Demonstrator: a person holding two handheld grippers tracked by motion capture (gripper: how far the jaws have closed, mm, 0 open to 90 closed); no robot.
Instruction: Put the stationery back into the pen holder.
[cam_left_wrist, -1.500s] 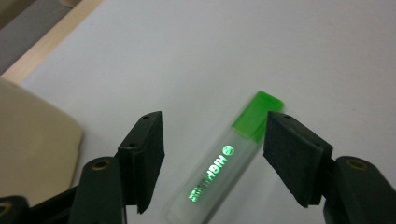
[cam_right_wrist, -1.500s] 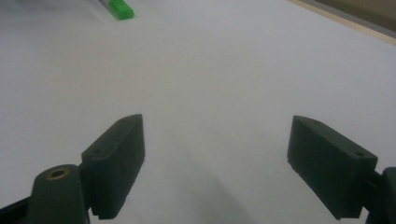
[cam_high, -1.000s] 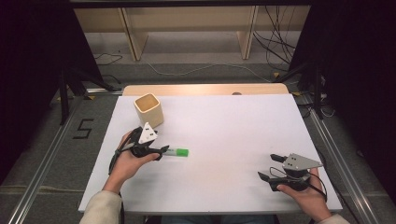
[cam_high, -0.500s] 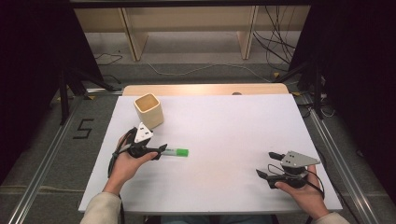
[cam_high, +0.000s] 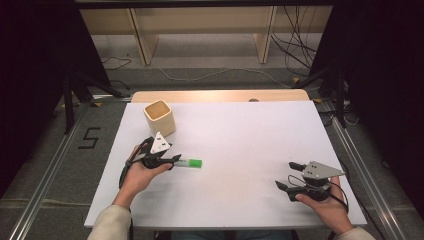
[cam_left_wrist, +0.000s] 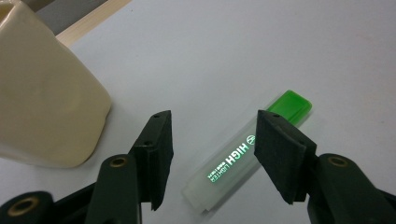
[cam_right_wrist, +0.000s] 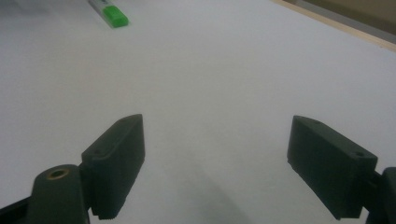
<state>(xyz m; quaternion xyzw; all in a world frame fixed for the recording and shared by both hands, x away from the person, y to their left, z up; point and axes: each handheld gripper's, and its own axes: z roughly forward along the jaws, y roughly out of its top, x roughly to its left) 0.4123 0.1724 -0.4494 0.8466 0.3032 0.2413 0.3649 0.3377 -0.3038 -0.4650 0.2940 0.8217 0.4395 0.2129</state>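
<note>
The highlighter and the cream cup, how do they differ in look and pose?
The highlighter lies flat on the white table; the cream cup stands upright, its mouth open upward. The highlighter is slim with a translucent body and a green cap; the cup is squarish, opaque and plain cream. The highlighter lies between the left gripper's jaws, which have just been closing; the cup stands beside it, untouched.

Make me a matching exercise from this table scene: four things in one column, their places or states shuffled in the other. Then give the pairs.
Things
1. clear plastic highlighter with green cap
2. cream square ceramic cup
3. left claw
4. right claw

States
A. open over bare white table
B. lying flat on the table
C. standing upright near the far left
D. jaws just closing astride the pen, not yet pressing

Pairs: 1-B, 2-C, 3-D, 4-A
</note>
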